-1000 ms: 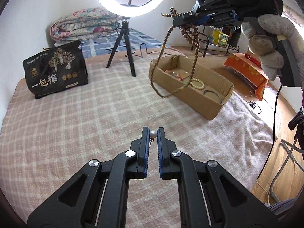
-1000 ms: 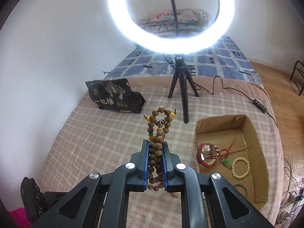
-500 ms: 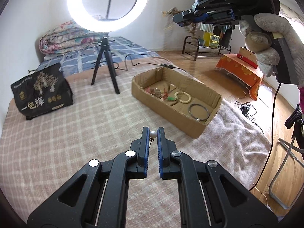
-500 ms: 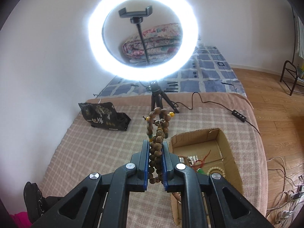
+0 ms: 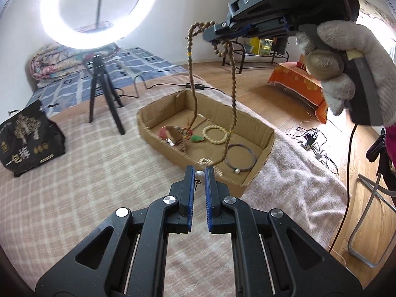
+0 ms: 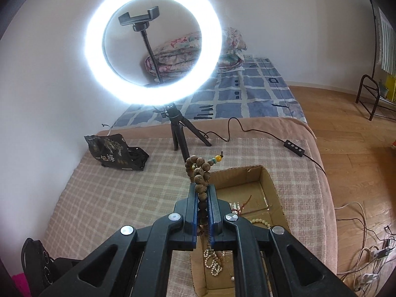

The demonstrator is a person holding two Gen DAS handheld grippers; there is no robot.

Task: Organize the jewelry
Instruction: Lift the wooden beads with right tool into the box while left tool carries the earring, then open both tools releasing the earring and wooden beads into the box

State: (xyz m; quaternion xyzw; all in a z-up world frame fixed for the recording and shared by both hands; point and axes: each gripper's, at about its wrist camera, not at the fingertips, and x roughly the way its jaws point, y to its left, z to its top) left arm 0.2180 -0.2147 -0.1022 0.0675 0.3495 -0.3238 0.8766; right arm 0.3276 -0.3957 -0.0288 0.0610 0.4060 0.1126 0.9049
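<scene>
My left gripper (image 5: pixel 199 173) is shut on a white pearl (image 5: pixel 200 174), just short of the near wall of an open cardboard box (image 5: pixel 269 133) on the checked blanket. Inside the box lie a cream bead bracelet (image 5: pixel 215 135), a dark bangle (image 5: pixel 240 157) and a red and green piece (image 5: pixel 170 133). Up and to the right, a gloved hand holds my right gripper (image 5: pixel 210 33). It is shut on a long wooden bead necklace (image 5: pixel 191 79) that hangs down into the box. In the right wrist view the beads (image 6: pixel 200 173) bunch between the shut right gripper (image 6: pixel 203 190), with the box (image 6: pixel 272 190) below.
A lit ring light (image 5: pixel 99 12) on a black tripod (image 5: pixel 104 94) stands behind the box, its cable and switch (image 6: pixel 294 148) trailing right. A black printed bag (image 5: pixel 27 136) sits at far left. The bed edge drops to wooden floor with cables (image 5: pixel 311 136) on the right.
Both grippers have moved toward the box, which now lies closer in both views. The wooden necklace has swung and now hangs over the box's inside. Both grips are unchanged.
</scene>
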